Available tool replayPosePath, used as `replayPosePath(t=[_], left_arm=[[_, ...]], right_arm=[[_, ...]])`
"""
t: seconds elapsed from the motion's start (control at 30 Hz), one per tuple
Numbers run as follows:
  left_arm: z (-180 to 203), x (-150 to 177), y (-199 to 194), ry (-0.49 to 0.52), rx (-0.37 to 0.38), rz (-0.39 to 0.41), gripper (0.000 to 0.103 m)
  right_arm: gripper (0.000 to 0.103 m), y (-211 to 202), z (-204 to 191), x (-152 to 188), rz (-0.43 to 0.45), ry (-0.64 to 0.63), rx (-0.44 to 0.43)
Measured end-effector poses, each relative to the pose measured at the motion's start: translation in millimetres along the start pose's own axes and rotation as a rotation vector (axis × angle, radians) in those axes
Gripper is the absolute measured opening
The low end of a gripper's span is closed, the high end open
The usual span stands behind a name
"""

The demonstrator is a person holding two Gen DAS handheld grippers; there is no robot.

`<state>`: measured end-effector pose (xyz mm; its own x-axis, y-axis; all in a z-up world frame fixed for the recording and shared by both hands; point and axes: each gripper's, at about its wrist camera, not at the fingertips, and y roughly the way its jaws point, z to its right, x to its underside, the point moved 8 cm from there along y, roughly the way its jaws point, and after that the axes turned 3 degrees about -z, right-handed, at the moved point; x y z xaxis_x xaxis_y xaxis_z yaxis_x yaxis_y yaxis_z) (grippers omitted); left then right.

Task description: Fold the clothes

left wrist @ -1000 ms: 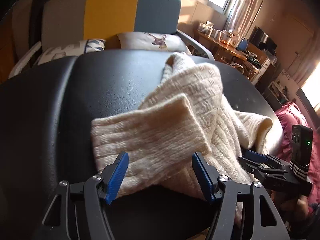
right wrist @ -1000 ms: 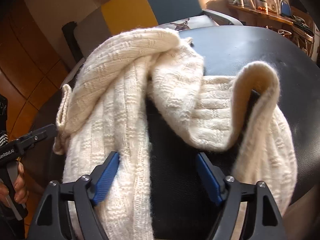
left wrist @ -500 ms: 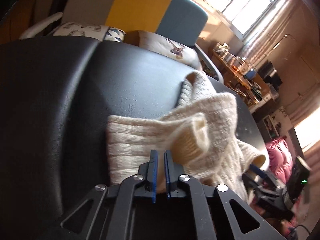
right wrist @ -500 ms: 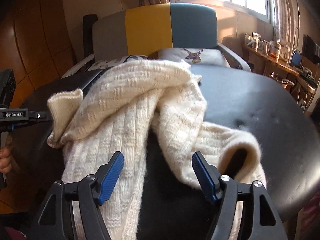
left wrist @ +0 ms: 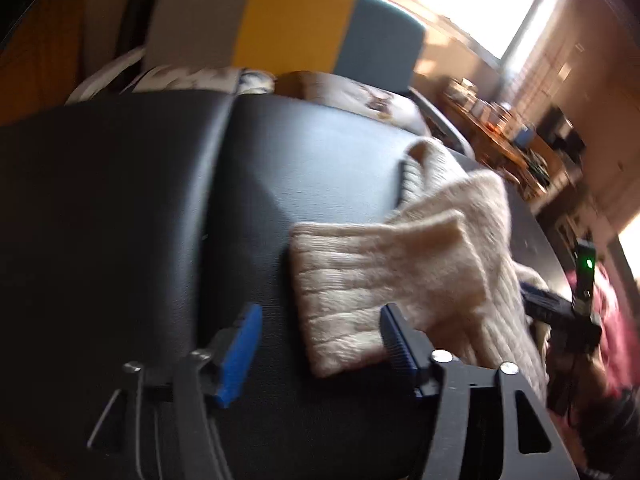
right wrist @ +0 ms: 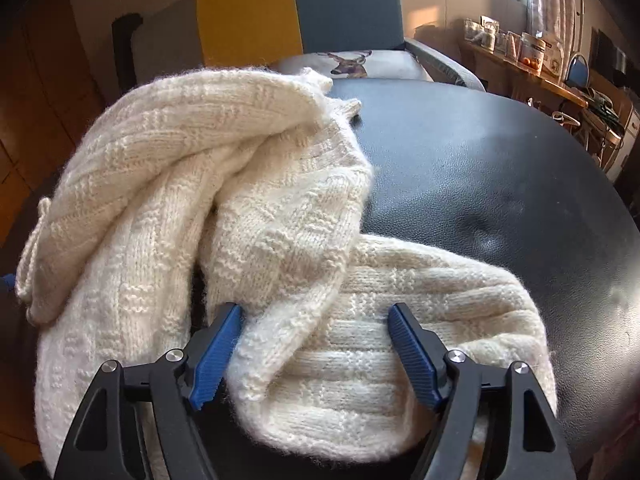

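Note:
A cream knit sweater (right wrist: 248,184) lies bunched on the black leather table (right wrist: 480,168). One sleeve (right wrist: 400,320) runs flat across the near edge, between the fingers of my open right gripper (right wrist: 314,354). In the left wrist view the ribbed cuff (left wrist: 380,276) lies flat on the table (left wrist: 140,220). My left gripper (left wrist: 318,346) is open there, its right pad against the cuff's near edge and its left pad over bare table. The right gripper (left wrist: 538,300) shows at that view's far right, beside the sweater.
A grey, yellow and teal chair (right wrist: 296,20) stands behind the table with a deer-print pillow (right wrist: 352,64) on its seat. A wooden shelf with jars (right wrist: 520,52) runs along the right wall. The table's left half (left wrist: 100,200) is bare.
My left gripper, shut on the raised cuff half a second ago, has opened and the cuff lies flat. My right gripper stayed open and moved in over the sleeve, which has settled flat.

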<state>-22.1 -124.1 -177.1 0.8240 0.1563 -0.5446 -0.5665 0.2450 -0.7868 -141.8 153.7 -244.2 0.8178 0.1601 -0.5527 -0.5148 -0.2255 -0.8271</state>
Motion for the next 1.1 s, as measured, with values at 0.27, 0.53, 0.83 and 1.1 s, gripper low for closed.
replayPosePath(t=[0.27, 0.53, 0.83, 1.1], left_arm=[[31.2, -1.1, 22.7, 0.235, -0.099, -0.007, 0.069], [17.5, -6.0, 36.7, 0.200, -0.160, -0.025, 0.004], [-68.4, -44.8, -18.2, -0.182, -0.125, 0.106, 0.000], [11.9, -13.8, -7.8, 0.282, -0.056, 0.017, 0.003]], right_arm=[[0.079, -3.1, 0.8, 5.8, 0.074, -0.044, -0.050], [0.079, -1.7, 1.5, 3.5, 0.061, -0.038, -0.052], [0.079, 3.9, -1.2, -0.1, -0.062, -0.031, -0.030], [0.079, 9.7, -2.4, -2.3, -0.164, -0.032, -0.011]])
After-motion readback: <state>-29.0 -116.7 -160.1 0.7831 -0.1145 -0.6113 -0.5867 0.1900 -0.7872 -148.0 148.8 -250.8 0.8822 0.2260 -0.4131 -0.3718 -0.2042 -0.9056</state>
